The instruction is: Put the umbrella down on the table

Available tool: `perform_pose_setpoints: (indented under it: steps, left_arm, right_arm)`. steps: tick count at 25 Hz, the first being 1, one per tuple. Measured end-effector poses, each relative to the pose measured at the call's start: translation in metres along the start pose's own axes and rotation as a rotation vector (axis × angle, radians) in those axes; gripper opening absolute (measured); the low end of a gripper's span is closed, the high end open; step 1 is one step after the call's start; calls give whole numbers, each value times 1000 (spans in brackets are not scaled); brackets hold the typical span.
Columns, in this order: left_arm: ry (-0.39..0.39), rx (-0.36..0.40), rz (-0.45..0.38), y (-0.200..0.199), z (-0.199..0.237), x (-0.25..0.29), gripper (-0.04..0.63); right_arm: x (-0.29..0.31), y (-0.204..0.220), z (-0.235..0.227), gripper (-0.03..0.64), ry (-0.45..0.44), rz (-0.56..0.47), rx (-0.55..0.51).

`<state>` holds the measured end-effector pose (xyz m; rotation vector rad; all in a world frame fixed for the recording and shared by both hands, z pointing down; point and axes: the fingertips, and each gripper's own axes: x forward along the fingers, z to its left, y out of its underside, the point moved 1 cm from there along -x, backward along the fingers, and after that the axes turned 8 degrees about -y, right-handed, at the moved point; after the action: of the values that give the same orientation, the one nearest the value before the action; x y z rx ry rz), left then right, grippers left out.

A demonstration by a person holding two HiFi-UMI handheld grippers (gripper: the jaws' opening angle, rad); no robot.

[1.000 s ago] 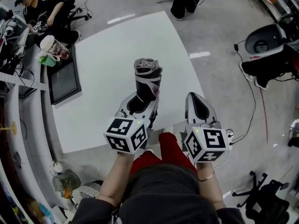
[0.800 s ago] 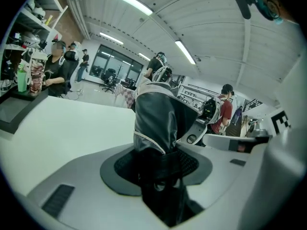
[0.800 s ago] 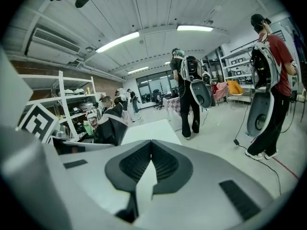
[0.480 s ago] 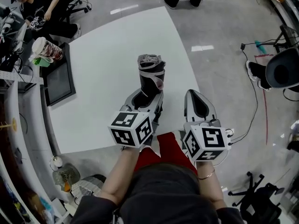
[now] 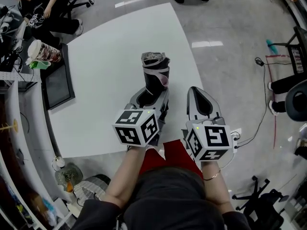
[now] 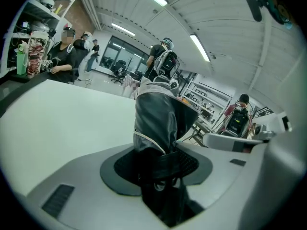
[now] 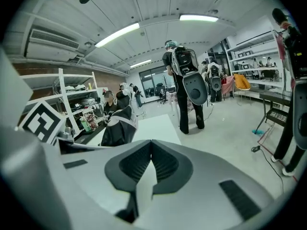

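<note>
A folded black umbrella (image 5: 154,74) with grey and pink trim stands almost upright over the white table (image 5: 106,56), near its right front part. My left gripper (image 5: 150,96) is shut on the umbrella's lower end. In the left gripper view the umbrella (image 6: 160,116) rises from between the dark pads, and its lowest part is hidden by the jaws. My right gripper (image 5: 201,99) hangs just right of the table's edge, shut with nothing in it. In the right gripper view the umbrella (image 7: 120,126) shows to the left, beyond the right gripper (image 7: 149,150).
A dark screen (image 5: 59,84) lies at the table's left edge, with a patterned cup (image 5: 43,51) behind it. A person (image 5: 36,6) sits at the far left and another person (image 7: 184,87) stands at the far end. Cables (image 5: 261,104) and a chair base (image 5: 261,205) lie on the floor to the right.
Both grippers have moved forward and a little lower towards the table. The left one still holds the umbrella, which has tipped slightly.
</note>
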<state>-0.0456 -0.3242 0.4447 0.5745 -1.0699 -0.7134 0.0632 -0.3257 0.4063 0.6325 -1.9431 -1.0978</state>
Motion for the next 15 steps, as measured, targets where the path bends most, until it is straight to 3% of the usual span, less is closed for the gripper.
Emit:
perform_pose_setpoints:
  steps: [15]
  left_arm:
    - [-64, -73, 29, -3, 19, 38, 187]
  right_arm:
    - [34, 2, -10, 18, -45, 51, -10]
